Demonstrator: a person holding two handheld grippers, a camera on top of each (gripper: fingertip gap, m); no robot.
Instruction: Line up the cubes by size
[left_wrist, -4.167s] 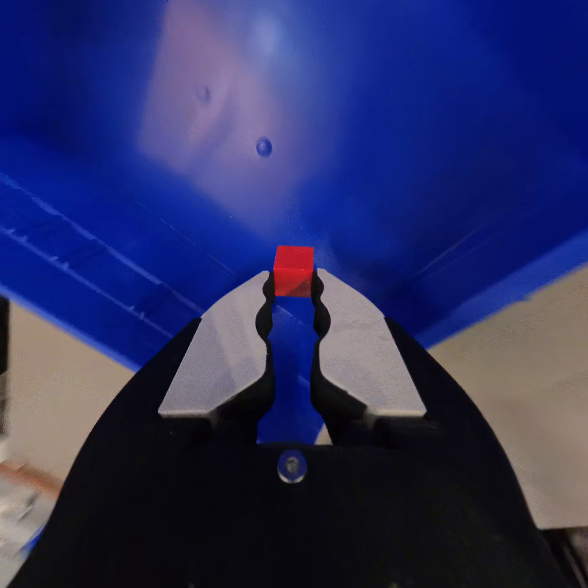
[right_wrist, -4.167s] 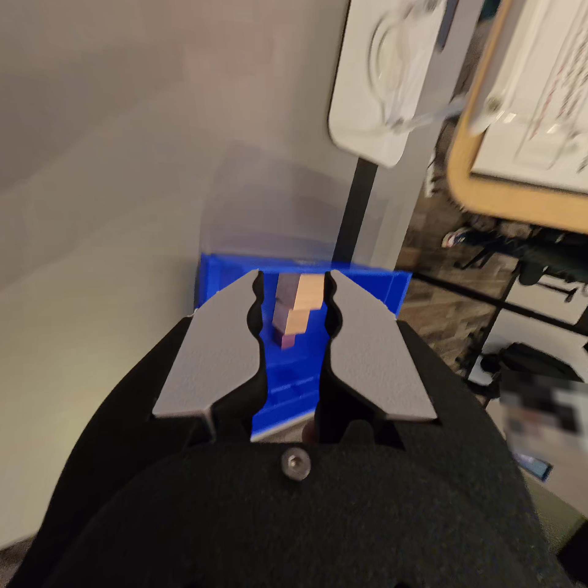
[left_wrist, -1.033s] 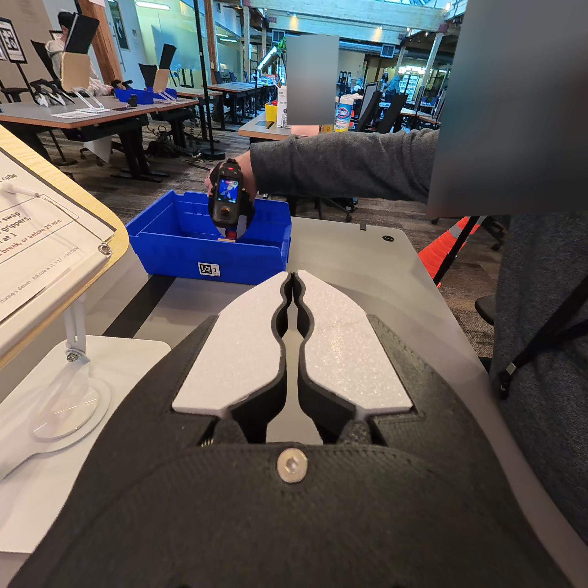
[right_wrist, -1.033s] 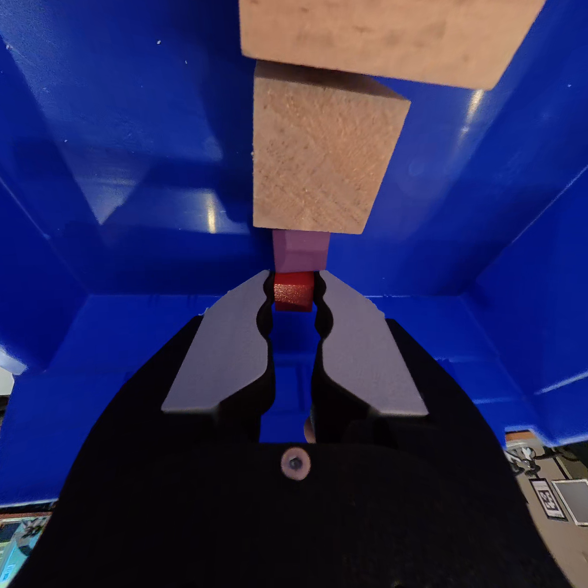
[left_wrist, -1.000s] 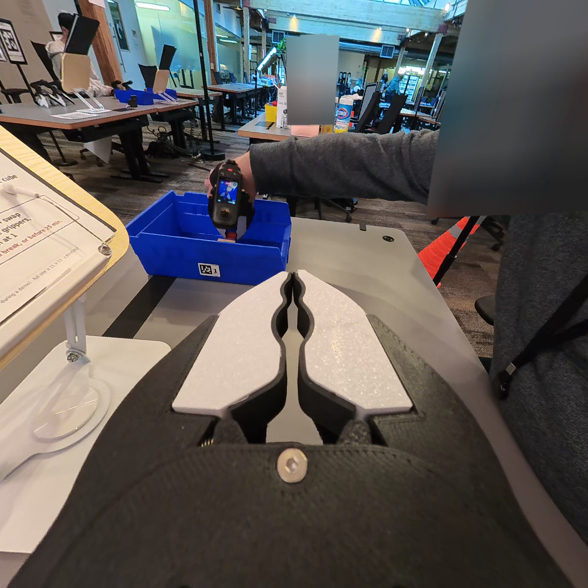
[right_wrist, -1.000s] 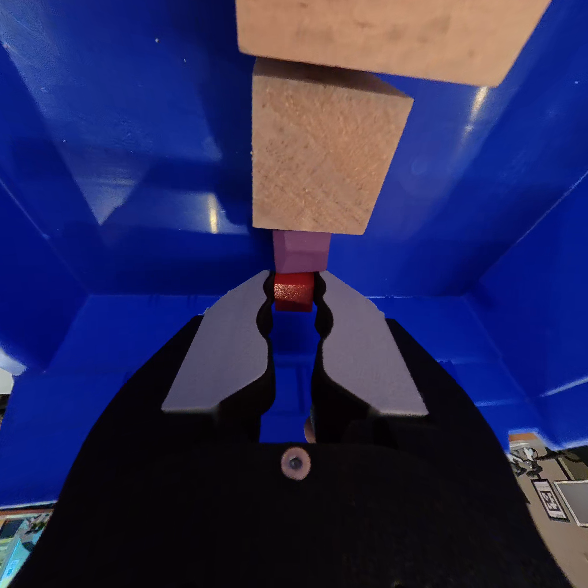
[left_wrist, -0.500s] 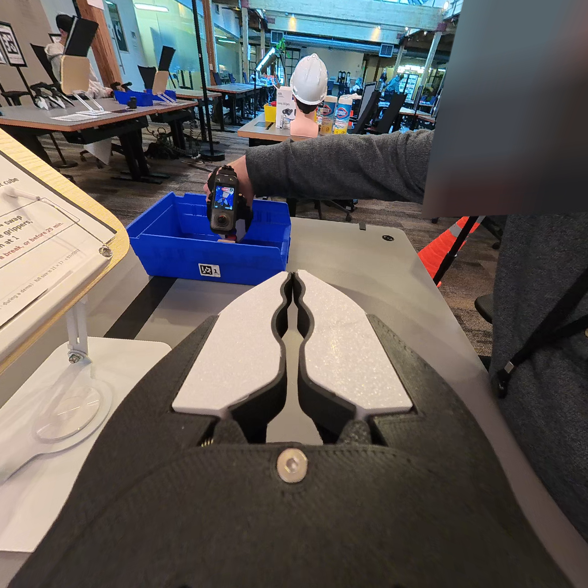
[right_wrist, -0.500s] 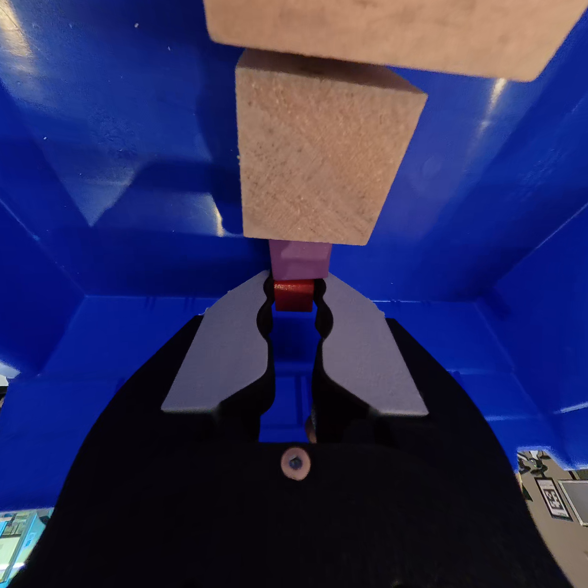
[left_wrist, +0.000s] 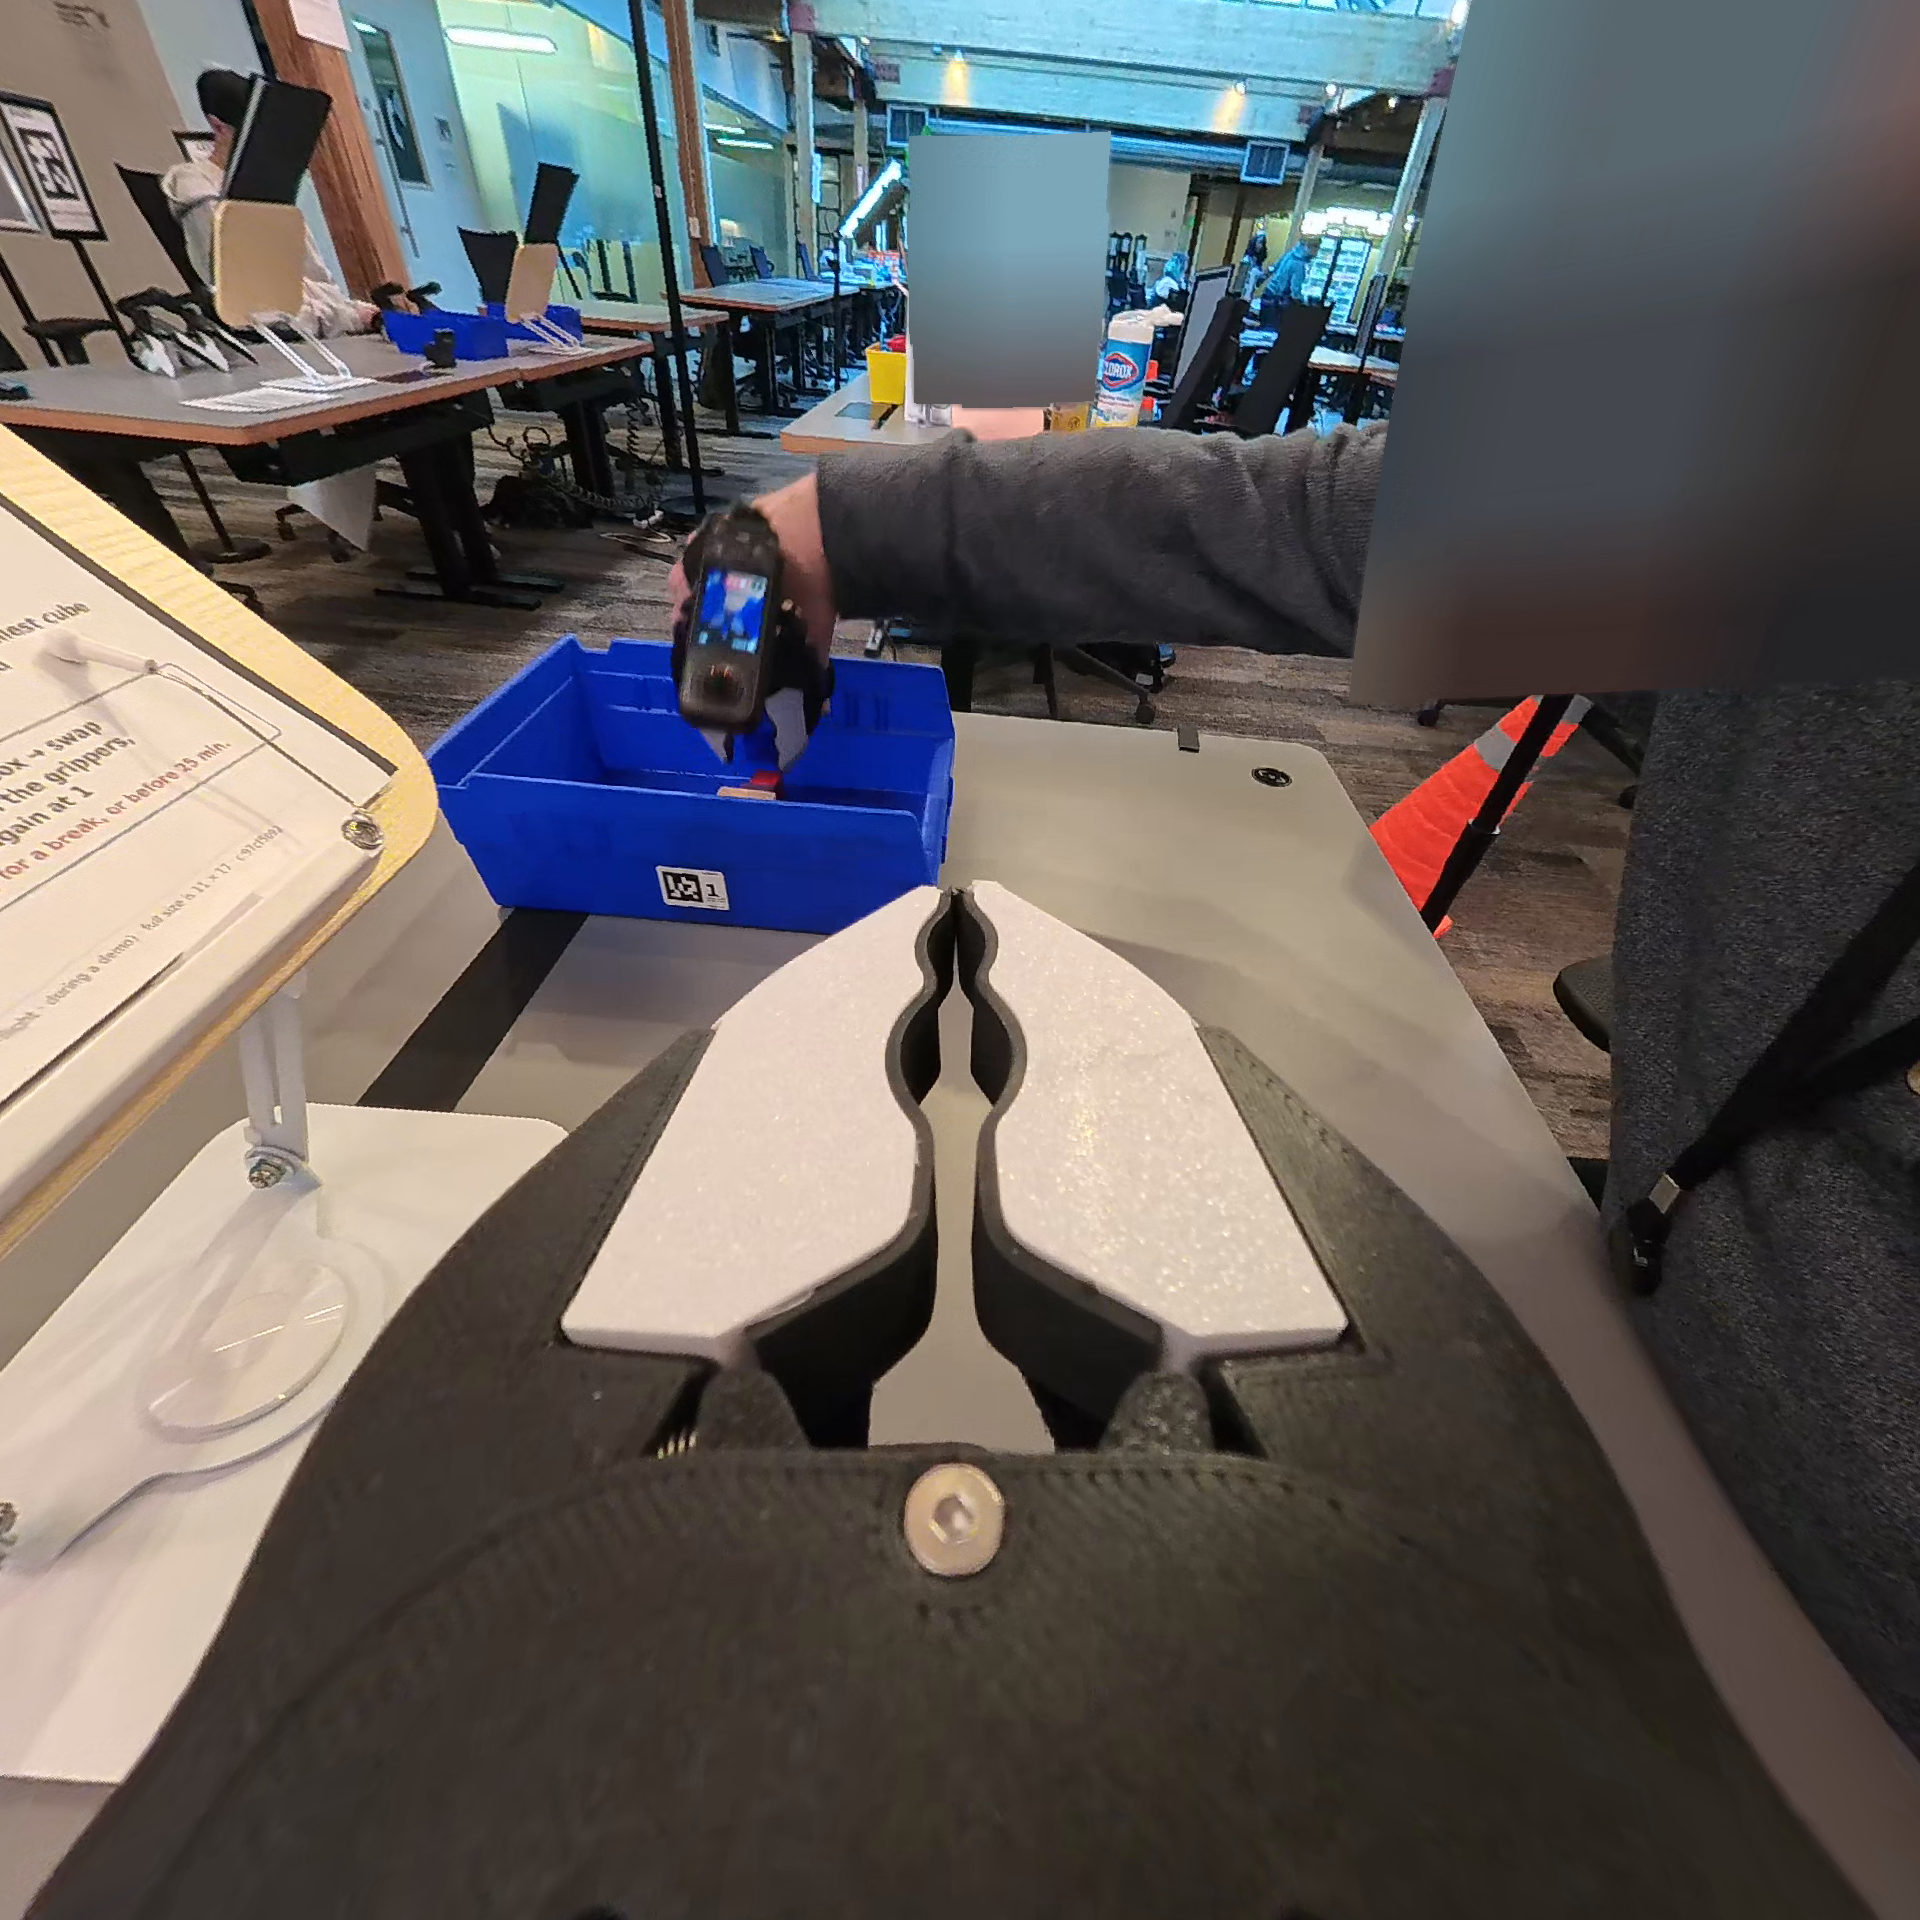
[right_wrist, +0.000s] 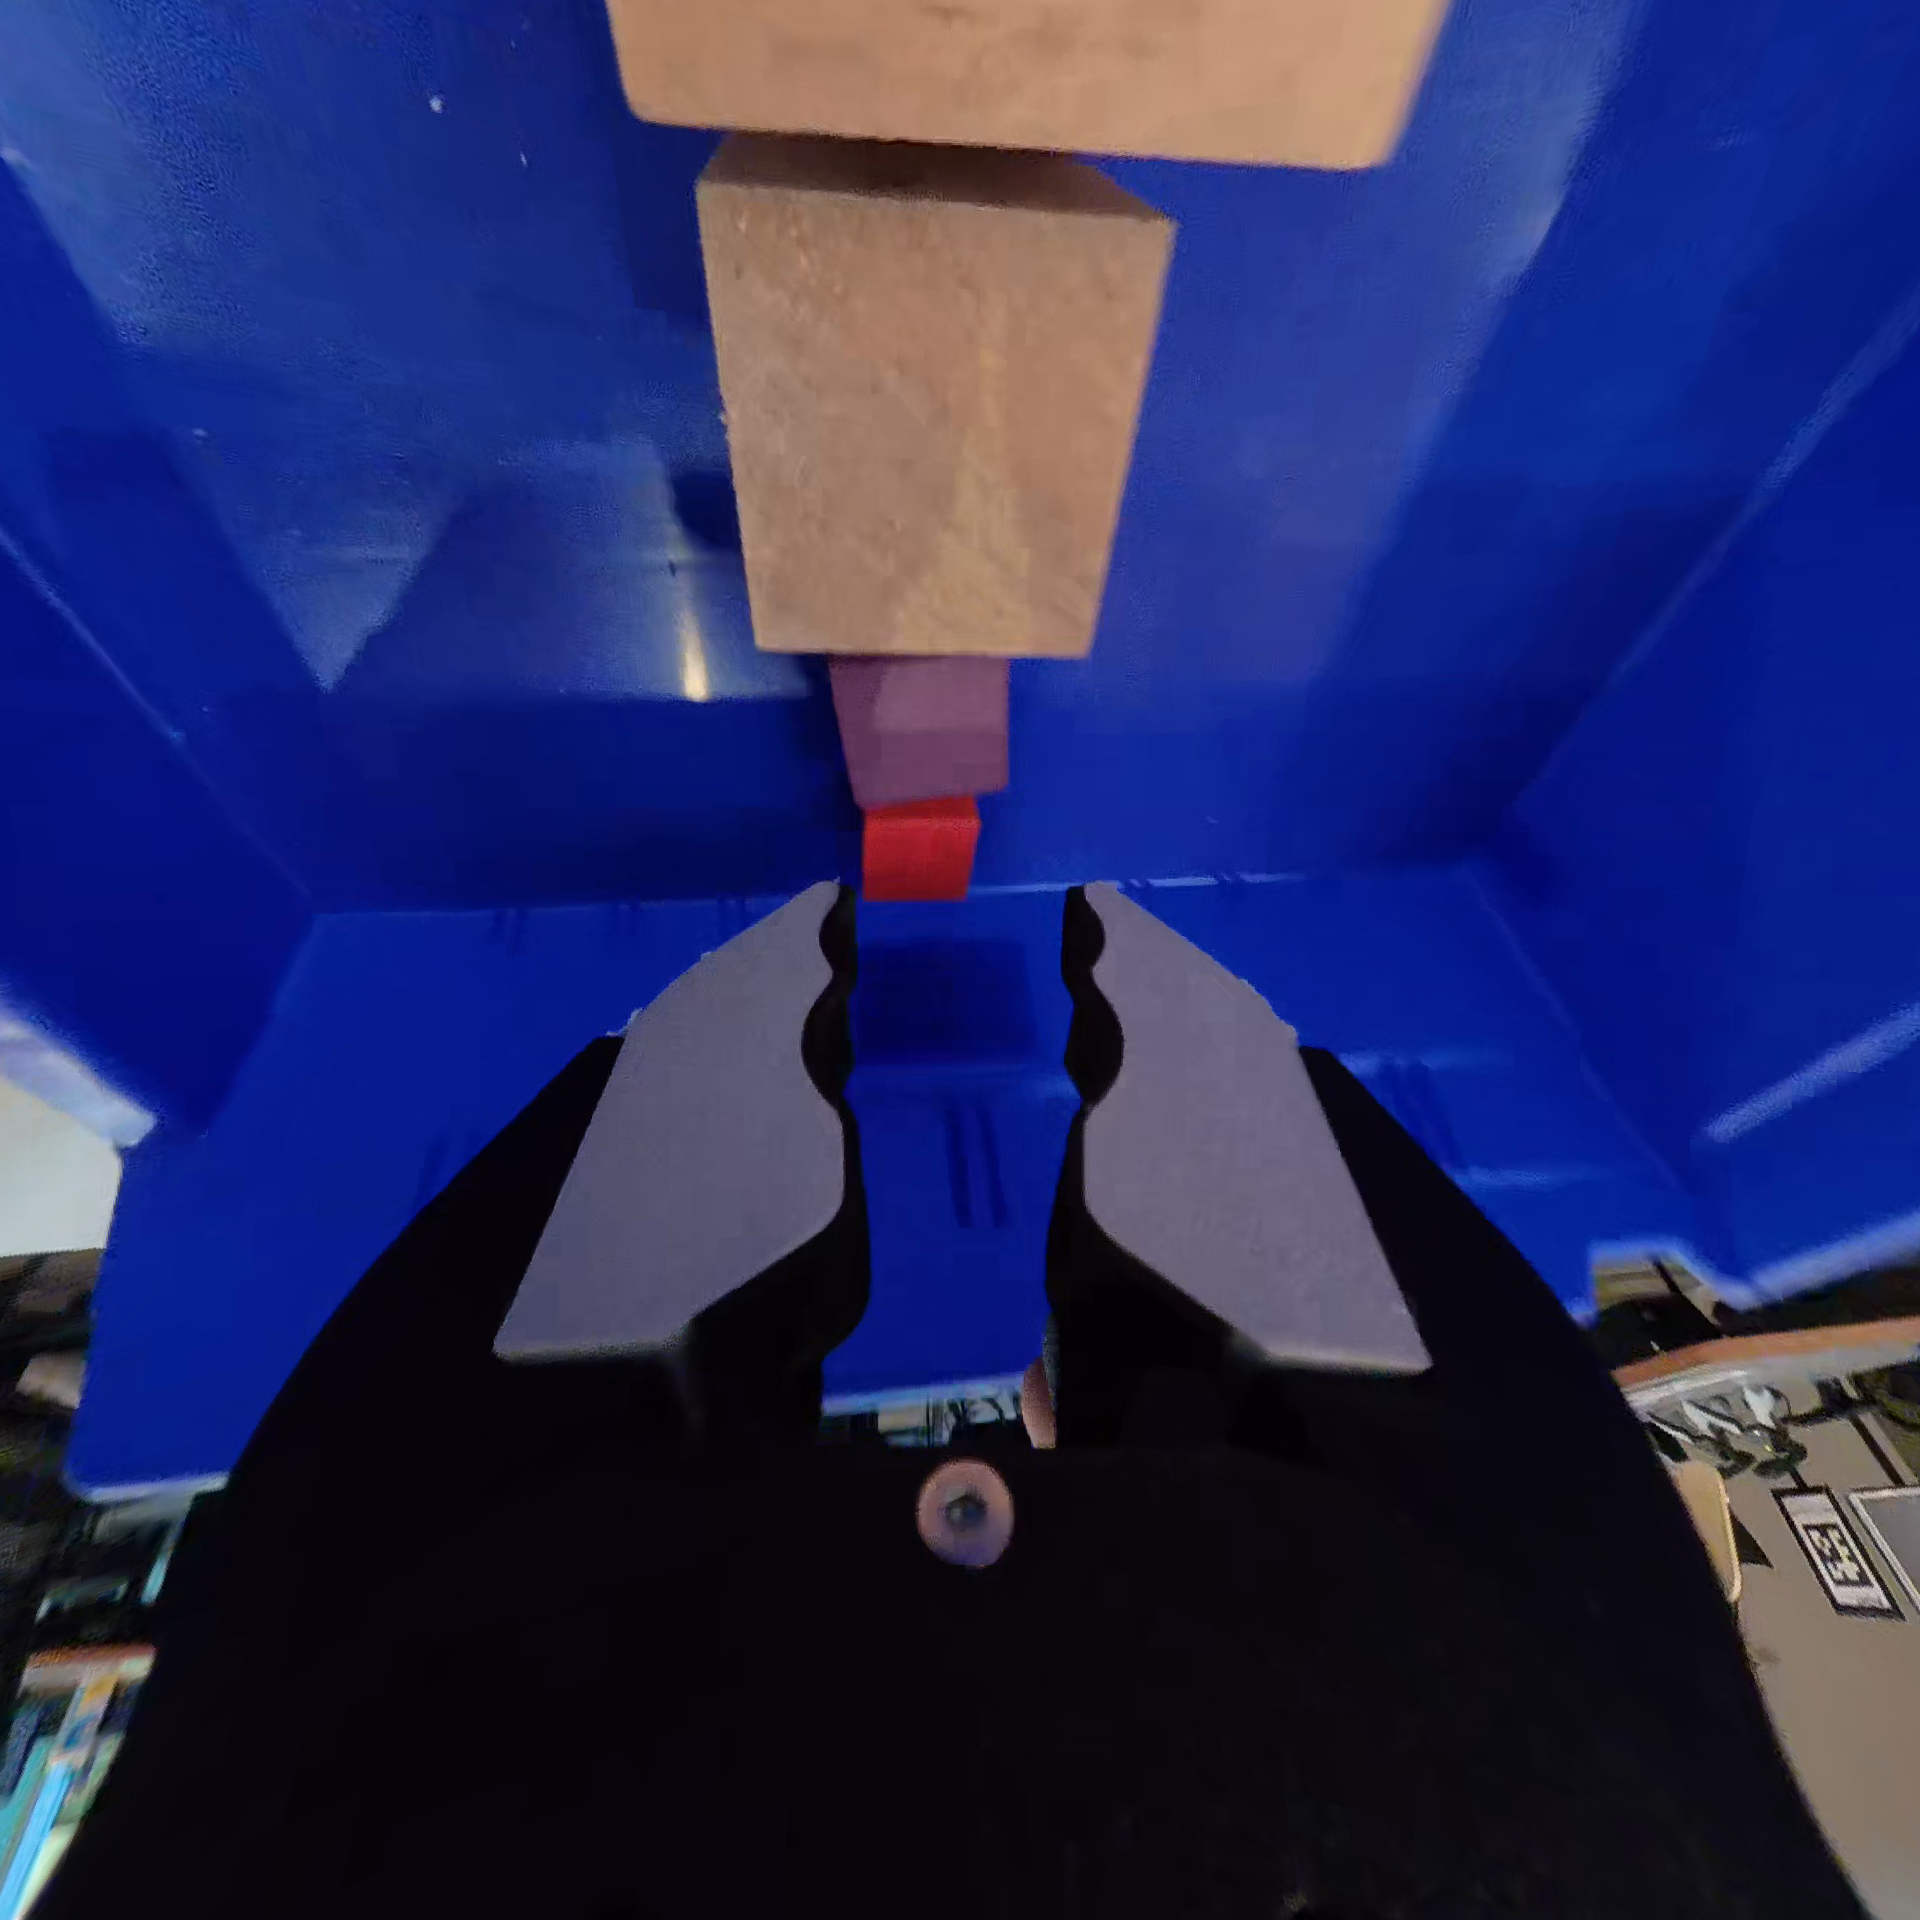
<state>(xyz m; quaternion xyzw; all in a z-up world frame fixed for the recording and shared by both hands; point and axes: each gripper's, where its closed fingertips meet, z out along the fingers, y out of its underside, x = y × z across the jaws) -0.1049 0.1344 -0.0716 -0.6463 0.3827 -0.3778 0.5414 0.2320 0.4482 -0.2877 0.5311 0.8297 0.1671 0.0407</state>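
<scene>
Four cubes stood in a touching row on the floor of the blue bin (right_wrist: 312, 727): largest wooden cube (right_wrist: 1018, 73), smaller wooden cube (right_wrist: 925, 416), purple cube (right_wrist: 925, 727), red cube (right_wrist: 920, 857). The right gripper (right_wrist: 951, 904) hung just behind the red cube, fingers apart, gripping nothing. The left gripper (left_wrist: 956, 896) was over the grey table (left_wrist: 1195, 883), fingers together, holding nothing.

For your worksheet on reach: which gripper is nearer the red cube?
Right. The right gripper hovers, jaws open, just short of the red cube; the left gripper waits outside the blue bin.
</scene>
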